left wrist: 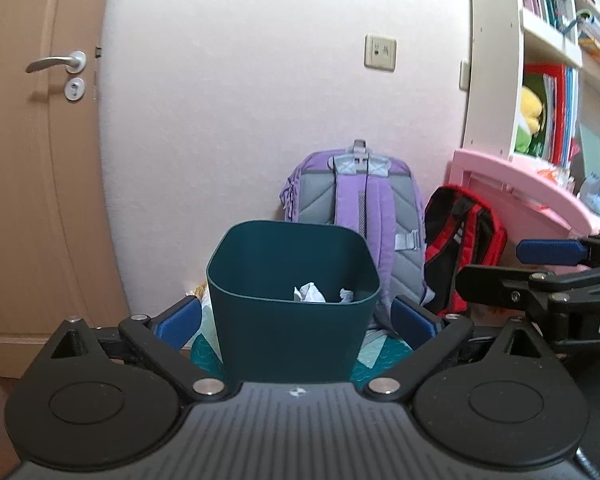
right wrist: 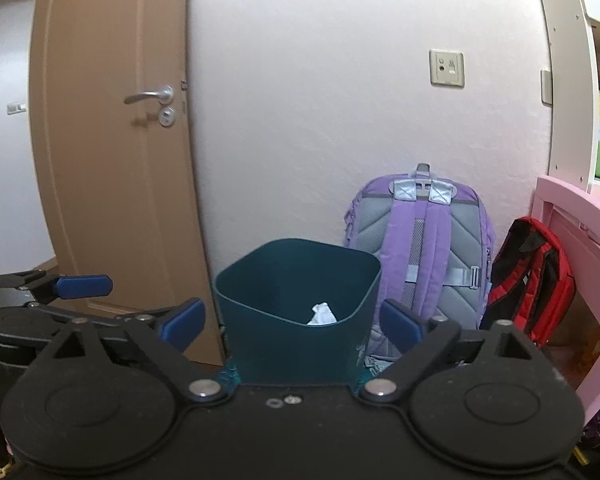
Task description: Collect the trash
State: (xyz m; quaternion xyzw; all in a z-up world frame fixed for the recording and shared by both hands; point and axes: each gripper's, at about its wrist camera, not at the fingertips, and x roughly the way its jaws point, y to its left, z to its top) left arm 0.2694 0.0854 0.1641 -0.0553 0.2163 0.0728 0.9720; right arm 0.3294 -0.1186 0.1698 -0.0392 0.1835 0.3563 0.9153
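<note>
Fingers on left gripper (left wrist: 296,318) and right gripper (right wrist: 293,320) both spread wide, empty, aimed at teal trash bin (left wrist: 292,304) on floor holding 2 crumpled tissues (left wrist: 309,293): light, soft, pinch any fold.

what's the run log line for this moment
left gripper: open, empty | right gripper: open, empty | bin: upright, crumpled paper inside | purple backpack: behind bin

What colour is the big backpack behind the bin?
The tall fabric backpack is purple with grey padding, clearest in the right wrist view.
</note>
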